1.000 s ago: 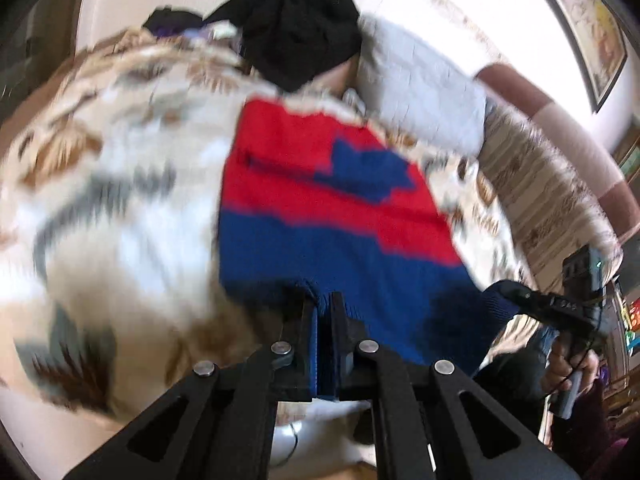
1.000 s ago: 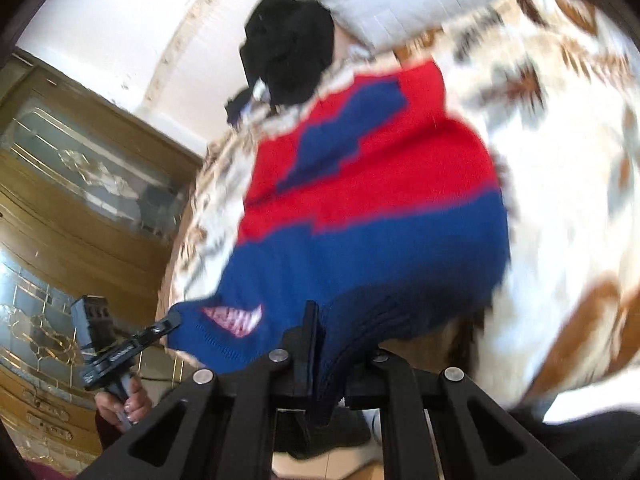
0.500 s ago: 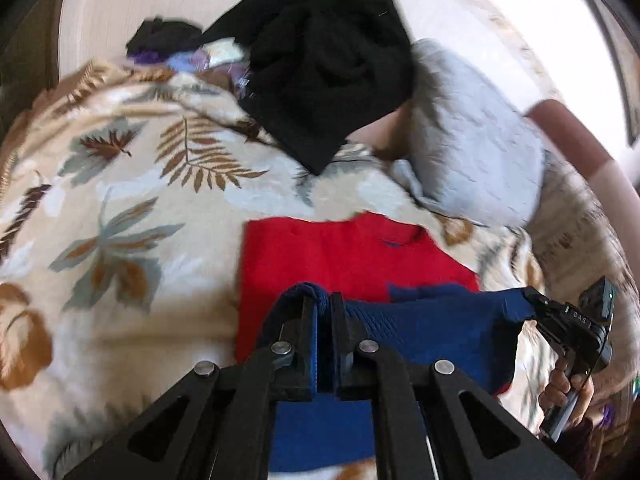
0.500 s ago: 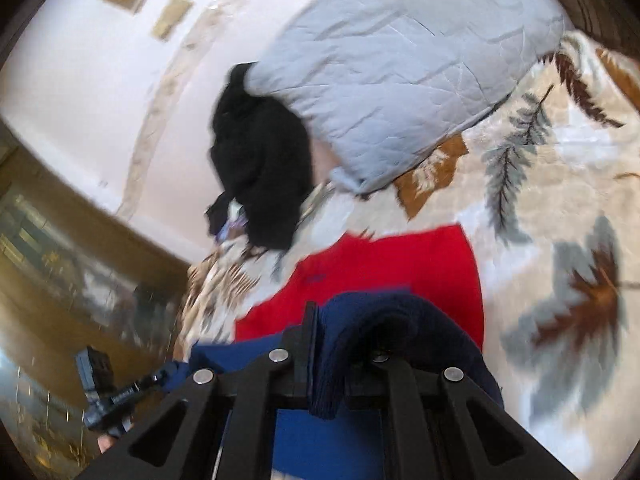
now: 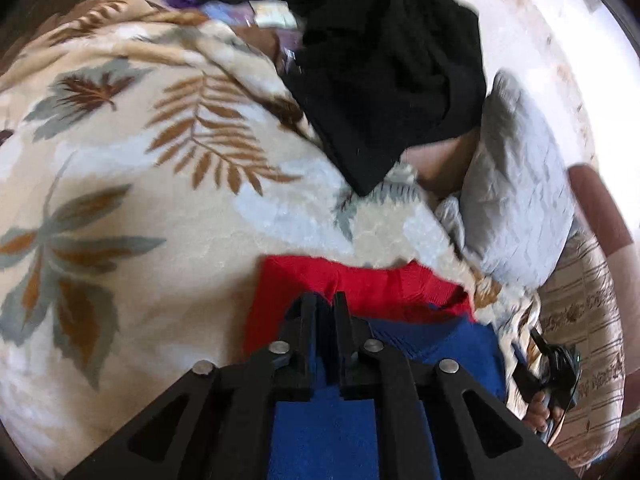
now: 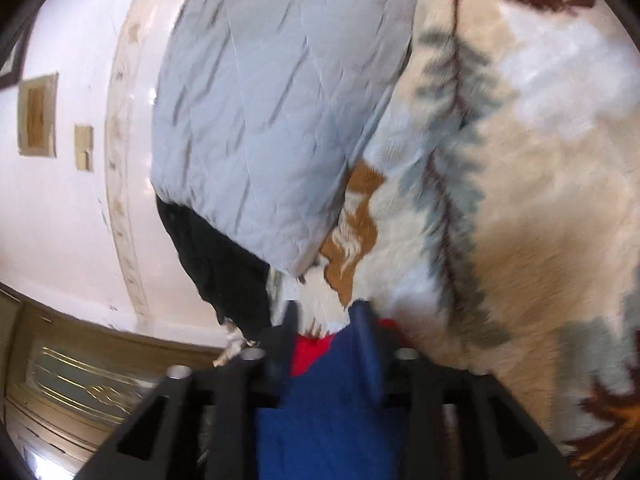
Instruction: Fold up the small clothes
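On the leaf-print blanket (image 5: 168,208), your left gripper (image 5: 324,308) and right gripper (image 6: 328,320) each hold the red-and-blue sweater's (image 5: 360,292) blue hem in narrow jaws.

Red-and-blue knitted sweater (image 5: 360,288): lower part cut off by bottom edge, partly hidden behind black left gripper (image 5: 324,312). Leaf-patterned cream blanket (image 6: 520,200) motion-blurred in right wrist view.

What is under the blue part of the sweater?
Under the blue half lies the sweater's red half, on the blanket. How far the red runs beneath is hidden.
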A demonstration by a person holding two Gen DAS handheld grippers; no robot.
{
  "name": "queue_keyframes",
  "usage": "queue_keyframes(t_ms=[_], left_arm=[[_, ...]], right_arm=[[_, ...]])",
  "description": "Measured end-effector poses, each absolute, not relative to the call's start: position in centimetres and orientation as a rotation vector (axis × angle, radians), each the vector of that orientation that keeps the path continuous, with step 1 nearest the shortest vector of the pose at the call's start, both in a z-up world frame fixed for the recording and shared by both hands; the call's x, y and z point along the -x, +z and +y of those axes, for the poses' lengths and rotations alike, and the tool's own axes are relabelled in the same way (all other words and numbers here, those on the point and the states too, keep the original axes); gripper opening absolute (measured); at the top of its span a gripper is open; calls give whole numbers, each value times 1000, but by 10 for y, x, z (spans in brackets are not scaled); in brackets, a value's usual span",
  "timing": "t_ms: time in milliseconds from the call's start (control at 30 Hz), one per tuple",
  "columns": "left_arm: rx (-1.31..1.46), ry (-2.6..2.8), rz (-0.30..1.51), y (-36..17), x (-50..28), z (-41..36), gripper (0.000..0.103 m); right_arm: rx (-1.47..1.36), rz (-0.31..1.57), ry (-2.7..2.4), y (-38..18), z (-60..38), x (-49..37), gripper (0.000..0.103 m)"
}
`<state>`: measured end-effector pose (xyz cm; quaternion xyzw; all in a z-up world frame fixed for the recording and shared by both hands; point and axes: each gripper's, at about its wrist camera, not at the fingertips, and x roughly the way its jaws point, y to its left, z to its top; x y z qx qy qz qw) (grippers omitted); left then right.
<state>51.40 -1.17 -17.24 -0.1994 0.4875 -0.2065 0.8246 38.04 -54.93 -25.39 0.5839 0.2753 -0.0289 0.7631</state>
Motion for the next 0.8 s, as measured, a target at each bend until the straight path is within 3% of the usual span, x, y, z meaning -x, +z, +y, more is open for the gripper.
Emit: queue_keyframes(t_ms=[33, 133, 200, 367, 533, 600, 800], left_arm=[[422, -402, 994, -165, -507, -5, 16], [463, -365, 870, -137, -489, 11, 38], [457, -327, 809, -124, -468, 15, 62], [291, -325, 919, -133, -424, -13, 63], [11, -179, 1077, -189, -401, -43, 64], [28, -158, 1140, -205, -401, -36, 69], [195, -115, 1046, -170, -370, 7, 69]], right_arm=[[-1227, 600, -81, -245, -546, -373, 77], [-1140, 637, -68, -228, -528, -364, 77], [-1056, 668, -67, -219, -510, -359, 77], [-893, 770, -61, -212, -462, -346, 68], [-786, 956, -111, -236, -432, -330, 66], [-788, 1022, -152, -251, -433, -324, 62], [-736, 869, -80, -213, -414, -300, 62]])
